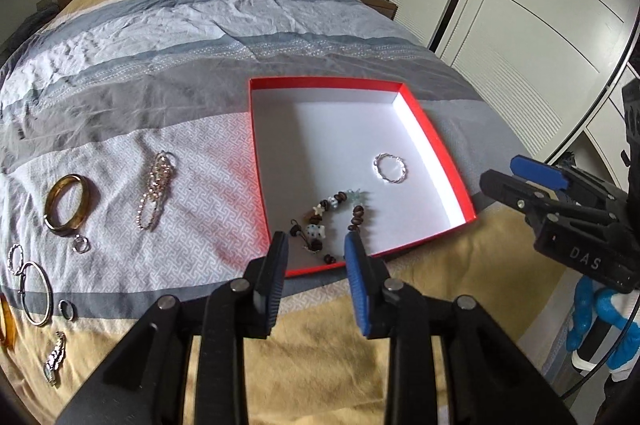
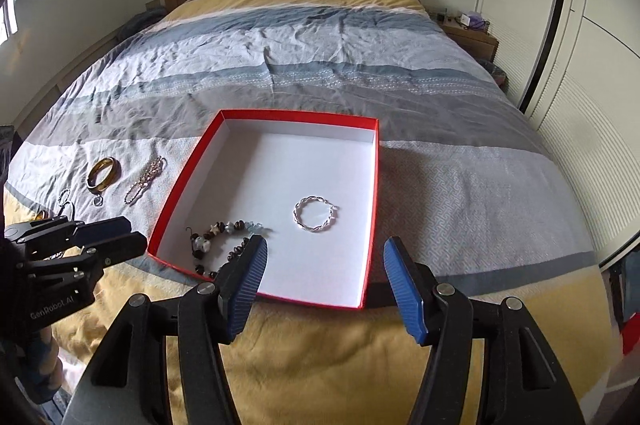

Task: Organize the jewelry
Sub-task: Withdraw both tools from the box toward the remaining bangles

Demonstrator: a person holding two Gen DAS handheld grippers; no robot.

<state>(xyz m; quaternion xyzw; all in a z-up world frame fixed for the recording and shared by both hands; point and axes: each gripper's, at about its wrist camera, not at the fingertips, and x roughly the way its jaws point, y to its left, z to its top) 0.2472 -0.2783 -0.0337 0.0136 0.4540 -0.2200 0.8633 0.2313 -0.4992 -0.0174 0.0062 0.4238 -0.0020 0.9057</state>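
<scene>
Both grippers, left (image 1: 316, 249) and right (image 2: 324, 257), hang open and empty over the yellow bedspread (image 2: 320, 357). From left to right lie loose jewelry on the cover, an amber bangle (image 1: 66, 205) and a bead chain (image 1: 154, 191), then the red box (image 1: 436, 145) holding a beaded bracelet (image 1: 320, 225) and a twisted silver ring (image 1: 390, 167). These pieces look light; the bangle is probably stiff and slippery, best pinched across its rim, the chain limp, with open room around and low box walls to clear.

- Red box (image 2: 372, 185), open, white inside, flat on bedspread.
- Beaded bracelet (image 2: 224, 243) curled in box's near left corner.
- Twisted silver bangle (image 2: 314, 215) flat inside box, right of beads.
- Amber bangle (image 2: 104, 173) and pearly chain (image 2: 146, 179) left of box.
</scene>
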